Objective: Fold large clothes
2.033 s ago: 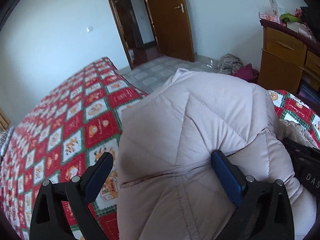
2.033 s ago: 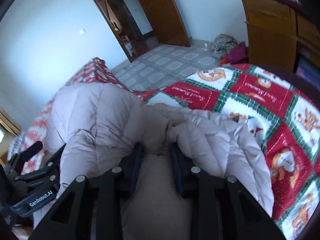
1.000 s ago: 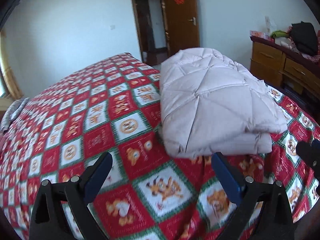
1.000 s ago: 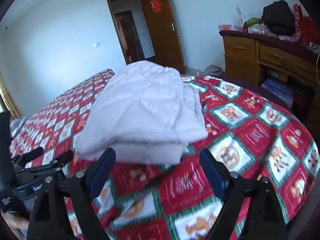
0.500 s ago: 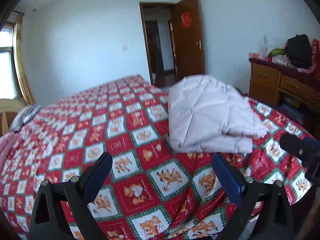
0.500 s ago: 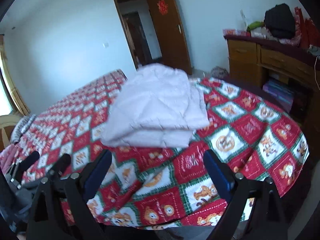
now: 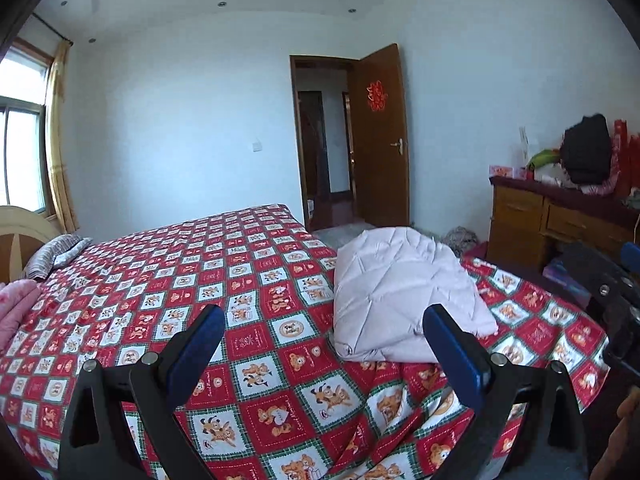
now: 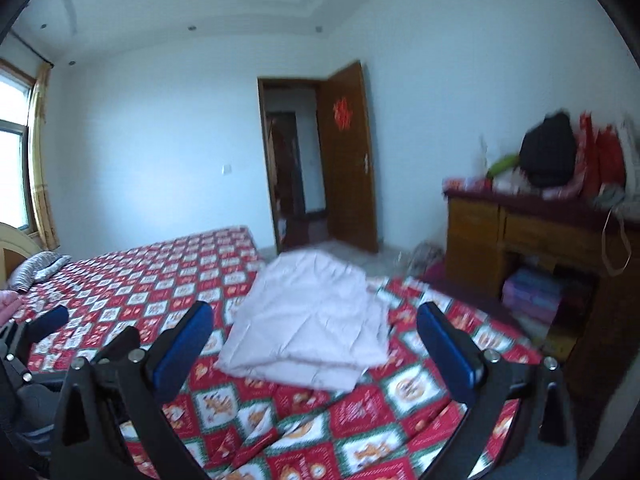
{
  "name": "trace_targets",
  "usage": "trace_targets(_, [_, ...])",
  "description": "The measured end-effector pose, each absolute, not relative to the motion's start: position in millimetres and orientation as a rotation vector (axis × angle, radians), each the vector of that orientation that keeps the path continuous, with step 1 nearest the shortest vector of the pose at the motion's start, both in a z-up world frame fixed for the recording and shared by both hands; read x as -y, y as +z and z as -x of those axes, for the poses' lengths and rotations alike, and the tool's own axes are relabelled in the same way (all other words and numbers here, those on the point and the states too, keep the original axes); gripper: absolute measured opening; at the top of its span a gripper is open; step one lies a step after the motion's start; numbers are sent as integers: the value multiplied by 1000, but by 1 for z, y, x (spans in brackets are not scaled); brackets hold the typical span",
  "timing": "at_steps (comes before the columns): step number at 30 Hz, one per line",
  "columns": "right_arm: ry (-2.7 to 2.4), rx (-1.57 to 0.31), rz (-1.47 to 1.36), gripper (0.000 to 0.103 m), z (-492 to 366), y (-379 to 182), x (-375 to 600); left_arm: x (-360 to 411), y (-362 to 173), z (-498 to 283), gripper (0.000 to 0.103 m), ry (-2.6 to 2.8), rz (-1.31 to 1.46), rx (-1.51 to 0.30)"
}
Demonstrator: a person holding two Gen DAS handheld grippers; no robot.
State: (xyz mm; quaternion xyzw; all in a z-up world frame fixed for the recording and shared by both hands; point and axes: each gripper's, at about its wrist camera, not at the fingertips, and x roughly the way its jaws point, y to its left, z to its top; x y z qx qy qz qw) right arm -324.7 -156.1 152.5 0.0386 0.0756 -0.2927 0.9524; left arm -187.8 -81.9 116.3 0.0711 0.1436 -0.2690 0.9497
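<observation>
Two grippers hang clear of the bed, and both stand wide apart with nothing between their blue pads. The left gripper (image 7: 320, 332) has only the patterned bedspread (image 7: 168, 288) below its spread fingers, and the right gripper (image 8: 314, 330) has just been opening its jaws further, with no cloth between them either. Ahead of the left gripper, and a little toward its right finger, lies the folded pale pink quilted coat (image 7: 400, 300), resting flat on the bedspread in a squarish bundle whose stacked layers show along the near edge. From the right gripper the same coat (image 8: 316, 324) sits straight ahead between the lines of its two fingers, apart from both pads (this view is somewhat blurred). The coat lies near the foot corner of the bed, close to where the red, white and green bedspread drops over the edge. Farther off to the left of both grippers a striped pillow (image 7: 56, 256) lies by the headboard, with a pink cloth (image 7: 12, 308) at the very margin. Beyond the coat an open brown door (image 7: 380, 136) carries a red paper ornament, and to the right stands a wooden dresser (image 7: 540, 216) piled with a black bag (image 7: 586, 150) and other things. At the right margin of the left wrist view, part of the right gripper shows as a dark frame.
</observation>
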Motion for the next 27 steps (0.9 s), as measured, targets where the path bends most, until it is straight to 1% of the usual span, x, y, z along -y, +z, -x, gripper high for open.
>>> trace_targets(6, [-631, -69, 0, 103, 335, 152, 152, 80, 123, 189, 100, -509, -101, -263])
trace_targets(14, [-623, -104, -92, 103, 340, 145, 172, 89, 116, 189, 100, -518, -84, -329])
trace_targets(27, [-625, -104, -114, 103, 346, 146, 175, 95, 118, 200, 100, -518, -142, -279])
